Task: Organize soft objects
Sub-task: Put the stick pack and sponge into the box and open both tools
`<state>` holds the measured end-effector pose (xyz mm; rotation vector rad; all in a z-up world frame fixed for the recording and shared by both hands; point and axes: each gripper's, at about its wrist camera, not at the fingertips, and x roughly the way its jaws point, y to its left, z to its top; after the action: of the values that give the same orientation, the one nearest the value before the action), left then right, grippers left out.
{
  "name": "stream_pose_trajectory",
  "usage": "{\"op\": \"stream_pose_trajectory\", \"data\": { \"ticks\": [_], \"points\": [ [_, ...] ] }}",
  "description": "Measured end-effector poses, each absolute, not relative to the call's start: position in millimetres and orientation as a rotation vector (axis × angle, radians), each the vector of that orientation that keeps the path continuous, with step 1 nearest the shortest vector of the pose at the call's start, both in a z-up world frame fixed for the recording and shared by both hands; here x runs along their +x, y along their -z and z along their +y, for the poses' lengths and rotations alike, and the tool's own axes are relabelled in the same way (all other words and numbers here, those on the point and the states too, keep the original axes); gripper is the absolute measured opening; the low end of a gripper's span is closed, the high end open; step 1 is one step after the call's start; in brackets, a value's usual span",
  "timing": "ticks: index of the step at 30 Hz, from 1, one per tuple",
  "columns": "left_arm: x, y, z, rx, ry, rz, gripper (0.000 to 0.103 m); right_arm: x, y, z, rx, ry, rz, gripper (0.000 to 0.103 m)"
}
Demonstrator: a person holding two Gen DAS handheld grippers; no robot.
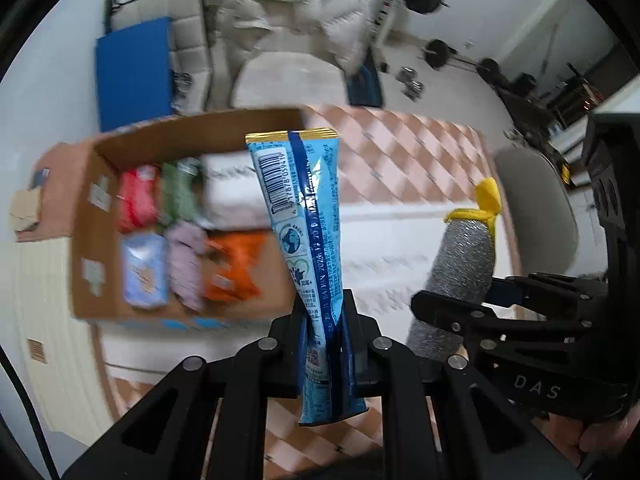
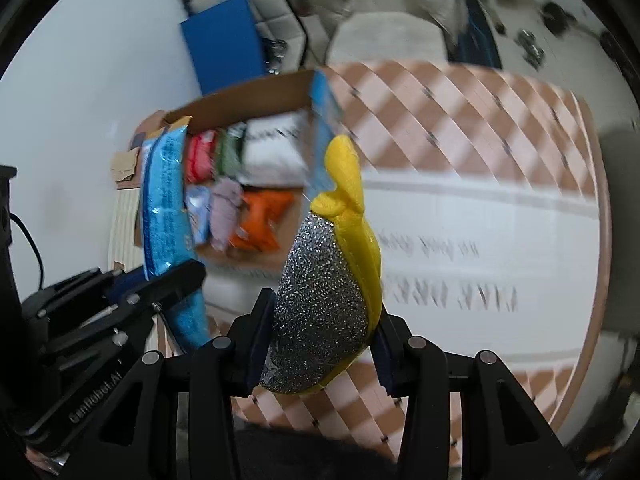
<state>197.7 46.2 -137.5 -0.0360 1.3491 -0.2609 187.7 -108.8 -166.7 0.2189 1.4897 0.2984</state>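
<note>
Meanwhile, cardboard box (image 1: 100, 184) holding soft packs, left gripper (image 1: 326, 332) clamping blue packet (image 1: 304, 208), right gripper (image 2: 320, 344) clamping sponge (image 2: 324, 300).

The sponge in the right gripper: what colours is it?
The sponge is glittery silver with a yellow backing, clearest in the right wrist view.

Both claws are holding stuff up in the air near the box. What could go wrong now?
1. The left gripper pinches the blue packet near its lower end, so the long top part might flop or slip.
2. The cardboard box already looks crowded, so squeezing more in might push the orange pack about.
3. The right gripper holds the sparkly sponge close beside the left; they might bump heading for the box.
</note>
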Motion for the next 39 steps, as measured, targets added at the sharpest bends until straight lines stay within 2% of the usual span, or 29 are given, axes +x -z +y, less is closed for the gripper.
{"op": "stream_pose_trajectory", "data": {
  "ticks": [4, 12, 17, 23, 27, 30, 31, 32, 33, 34, 37, 39],
  "points": [
    [236.3, 155.2, 102.6, -0.044, 0.181, 1.401, 0.012, 237.3, 176.4, -62.7, 0.129, -0.291, 1.502, 0.047],
    [299.5, 241.5, 201.2, -0.06, 0.019, 1.589, 0.012, 292.3, 239.7, 4.8, -0.058, -0.213, 1.635, 0.047],
    [314.1, 287.9, 229.6, 0.007, -0.031, 1.69, 0.012, 298.7, 273.8, 21.6, -0.143, -0.179, 1.704, 0.047],
    [314.6, 312.6, 237.4, 0.094, -0.048, 1.741, 0.012, 299.0, 298.1, 34.3, -0.204, -0.171, 1.756, 0.047],
    [316.7, 323.0, 243.4, 0.11, -0.073, 1.76, 0.017, 299.7, 312.9, 37.9, -0.224, -0.156, 1.795, 0.051],
    [314.4, 321.6, 245.4, 0.069, -0.068, 1.764, 0.028, 298.5, 320.7, 36.4, -0.194, -0.149, 1.853, 0.056],
    [313.0, 320.2, 246.3, 0.061, -0.067, 1.763, 0.029, 298.5, 322.5, 35.6, -0.174, -0.147, 1.869, 0.058],
    [311.4, 318.2, 247.5, 0.048, -0.068, 1.759, 0.032, 298.3, 323.2, 34.1, -0.139, -0.155, 1.882, 0.066],
    [310.7, 318.6, 250.3, 0.036, -0.066, 1.756, 0.034, 298.7, 323.9, 33.3, -0.116, -0.165, 1.883, 0.079],
    [309.1, 316.8, 252.0, 0.028, -0.065, 1.751, 0.034, 298.7, 322.9, 32.3, -0.1, -0.165, 1.88, 0.085],
    [303.2, 306.9, 252.7, 0.017, -0.056, 1.732, 0.04, 297.6, 318.5, 29.5, -0.064, -0.169, 1.867, 0.088],
    [295.8, 300.1, 252.0, 0.008, -0.046, 1.716, 0.046, 295.3, 311.5, 28.5, -0.031, -0.18, 1.854, 0.099]
  ]
}}
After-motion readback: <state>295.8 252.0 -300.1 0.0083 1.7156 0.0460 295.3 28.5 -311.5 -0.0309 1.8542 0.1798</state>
